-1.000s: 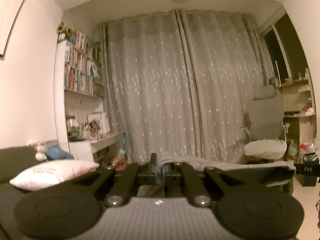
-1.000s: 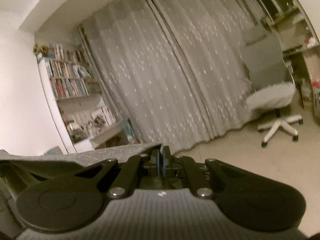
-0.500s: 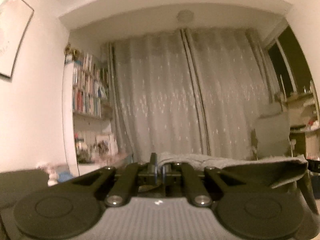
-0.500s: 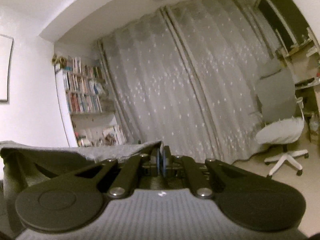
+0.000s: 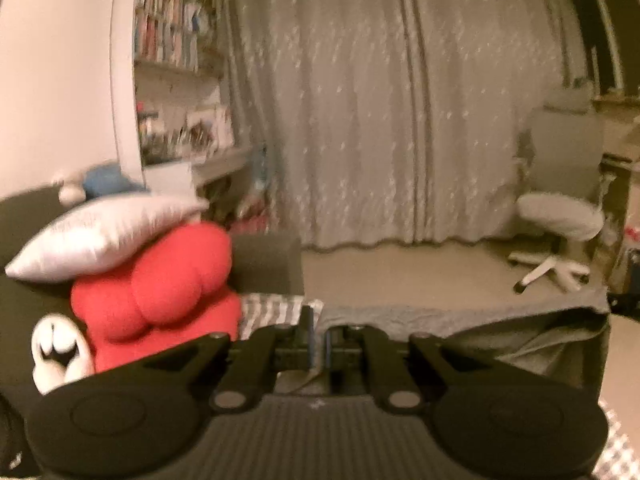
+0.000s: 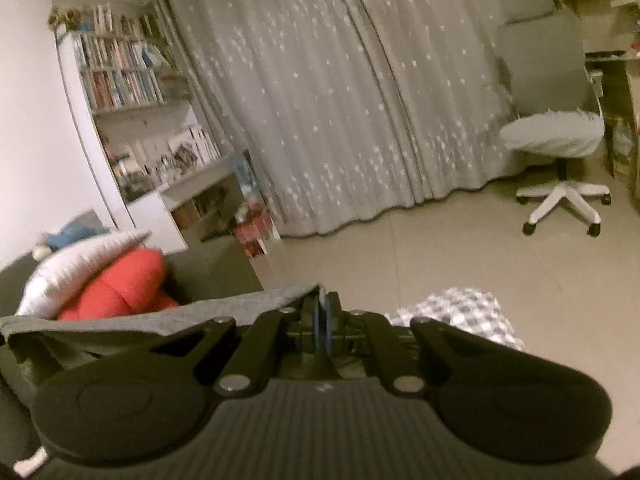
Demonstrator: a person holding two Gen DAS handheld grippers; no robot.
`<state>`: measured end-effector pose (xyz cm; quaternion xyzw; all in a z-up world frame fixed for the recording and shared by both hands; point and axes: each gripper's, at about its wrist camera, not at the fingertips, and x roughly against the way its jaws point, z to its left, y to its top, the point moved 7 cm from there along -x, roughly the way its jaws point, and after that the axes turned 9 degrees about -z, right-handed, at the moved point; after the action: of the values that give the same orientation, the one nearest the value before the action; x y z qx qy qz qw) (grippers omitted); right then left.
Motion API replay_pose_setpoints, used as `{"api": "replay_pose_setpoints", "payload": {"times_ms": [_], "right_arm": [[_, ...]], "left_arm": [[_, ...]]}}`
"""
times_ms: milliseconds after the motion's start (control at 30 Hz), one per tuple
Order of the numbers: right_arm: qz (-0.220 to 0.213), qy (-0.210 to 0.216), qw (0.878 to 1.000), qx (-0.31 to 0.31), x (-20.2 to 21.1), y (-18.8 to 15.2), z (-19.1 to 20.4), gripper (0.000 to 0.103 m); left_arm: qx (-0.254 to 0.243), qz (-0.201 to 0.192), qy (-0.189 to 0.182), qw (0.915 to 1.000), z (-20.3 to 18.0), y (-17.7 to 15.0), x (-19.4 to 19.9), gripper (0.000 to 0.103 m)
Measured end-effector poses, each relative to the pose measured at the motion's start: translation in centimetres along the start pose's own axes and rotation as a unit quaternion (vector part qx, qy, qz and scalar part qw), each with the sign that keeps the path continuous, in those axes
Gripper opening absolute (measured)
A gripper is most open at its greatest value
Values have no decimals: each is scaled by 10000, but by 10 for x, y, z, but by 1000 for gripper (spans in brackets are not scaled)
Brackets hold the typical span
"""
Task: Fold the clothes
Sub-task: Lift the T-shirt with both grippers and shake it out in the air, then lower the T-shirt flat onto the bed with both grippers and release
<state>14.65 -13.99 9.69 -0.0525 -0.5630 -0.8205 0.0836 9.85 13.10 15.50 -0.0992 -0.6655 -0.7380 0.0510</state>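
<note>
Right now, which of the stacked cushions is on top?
The white pillow. It lies across the red cushion, which bulges in lobes beneath it; the right wrist view shows the same stacking.

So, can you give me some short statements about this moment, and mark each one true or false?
1. Both grippers are shut on the grey garment. True: the left gripper and the right gripper each pinch its edge.
2. The white pillow lies under the red cushion. False: it lies on top.
3. The curtains are drawn shut. True.
4. The office chair stands beside the bookshelf. False: it stands across the room from it.
</note>
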Motion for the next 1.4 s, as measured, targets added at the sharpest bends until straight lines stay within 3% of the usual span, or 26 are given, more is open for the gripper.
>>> {"api": "replay_pose_setpoints", "payload": {"times_ms": [400, 967, 1133, 1300, 1367, 1400], "right_arm": [[485, -249, 9983, 209, -69, -42, -16, 4], [849, -678, 9889, 1009, -171, -88, -40, 4], [1121, -758, 9841, 1151, -193, -103, -49, 4], [1131, -1046, 9758, 1554, -207, -108, -59, 4], [1261, -975, 9770, 1415, -207, -110, -63, 4], [1282, -952, 9775, 1376, -207, -110, -63, 6]], "left_arm": [[5, 621, 255, 9977, 11, -63, -104, 6], [-405, 1047, 434, 9927, 0, -128, -230, 9], [-388, 1237, 476, 9904, 0, -150, -256, 12], [-449, 1261, 663, 9888, 4, -158, -260, 13], [-479, 1264, 747, 9880, 6, -160, -261, 19], [-494, 1266, 789, 9876, 6, -161, -261, 29]]}}
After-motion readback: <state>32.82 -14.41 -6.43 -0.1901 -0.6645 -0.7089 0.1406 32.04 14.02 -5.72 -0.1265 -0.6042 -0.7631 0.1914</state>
